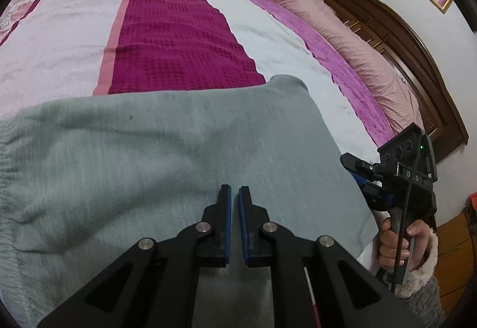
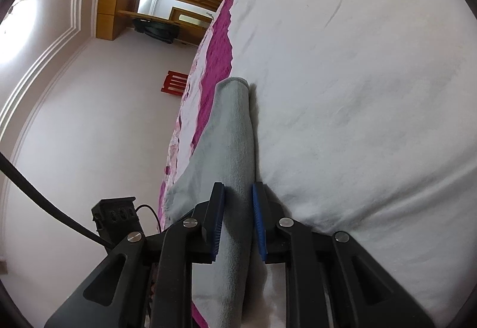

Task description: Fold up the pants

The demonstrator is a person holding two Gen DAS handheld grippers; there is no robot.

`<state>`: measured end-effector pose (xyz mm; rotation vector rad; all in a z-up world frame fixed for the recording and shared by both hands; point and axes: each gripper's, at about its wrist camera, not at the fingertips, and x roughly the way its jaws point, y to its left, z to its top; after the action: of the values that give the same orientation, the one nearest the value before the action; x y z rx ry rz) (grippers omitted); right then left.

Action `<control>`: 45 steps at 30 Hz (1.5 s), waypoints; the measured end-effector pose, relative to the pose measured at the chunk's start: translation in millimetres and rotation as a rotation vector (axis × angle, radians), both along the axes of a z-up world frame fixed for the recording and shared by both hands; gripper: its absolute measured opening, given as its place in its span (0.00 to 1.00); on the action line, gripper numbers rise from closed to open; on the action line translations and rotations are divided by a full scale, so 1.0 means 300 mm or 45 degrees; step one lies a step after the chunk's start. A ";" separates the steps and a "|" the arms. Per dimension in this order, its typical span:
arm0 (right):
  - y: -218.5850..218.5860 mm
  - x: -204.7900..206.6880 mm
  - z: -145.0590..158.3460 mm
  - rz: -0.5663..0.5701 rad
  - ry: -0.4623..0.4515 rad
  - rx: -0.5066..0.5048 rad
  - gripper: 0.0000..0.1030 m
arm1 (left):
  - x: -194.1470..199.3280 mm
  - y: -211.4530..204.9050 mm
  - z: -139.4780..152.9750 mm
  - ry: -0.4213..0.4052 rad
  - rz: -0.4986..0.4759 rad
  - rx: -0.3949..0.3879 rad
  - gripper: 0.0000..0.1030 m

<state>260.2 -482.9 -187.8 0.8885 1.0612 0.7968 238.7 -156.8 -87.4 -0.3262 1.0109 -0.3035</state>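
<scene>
In the left wrist view the left gripper (image 1: 234, 194) hangs over the grey pants (image 1: 167, 155), which lie spread on the bed (image 1: 59, 39), its jaws nearly together with only a thin gap and no cloth visibly pinched. In the right wrist view the right gripper (image 2: 238, 194) clamps the folded edge of the pants (image 2: 235, 131) between its blue pads (image 2: 258, 220), beside the white bedcover (image 2: 357, 74).

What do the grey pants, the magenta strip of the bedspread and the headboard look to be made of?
Grey pants: soft knit, probably fleece or cotton jersey; matte, slightly fuzzy surface, with a gathered edge at the left. Magenta strip: woven cotton-like cloth, judging by its waffle grid texture. Headboard: dark wood or wood veneer, with a semi-gloss sheen and carved panels.
</scene>
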 end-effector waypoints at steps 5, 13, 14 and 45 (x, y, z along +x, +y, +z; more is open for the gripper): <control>0.020 0.013 -0.003 -0.006 0.018 0.053 0.19 | -0.003 0.009 -0.002 -0.007 0.023 -0.029 0.06; 0.103 0.000 0.042 0.005 -0.111 -0.128 0.15 | -0.009 -0.002 -0.004 -0.015 0.049 0.002 0.01; 0.103 -0.003 0.045 0.002 -0.123 -0.138 0.14 | -0.007 -0.007 -0.004 -0.013 0.051 0.013 0.01; 1.108 -0.241 0.553 0.355 -0.723 -1.653 0.09 | -0.358 0.889 0.163 -0.226 0.601 -0.548 0.17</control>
<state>187.8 -150.5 -21.9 -0.5690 0.9285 0.3764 131.4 109.8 -38.7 -0.8966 0.6607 -0.1138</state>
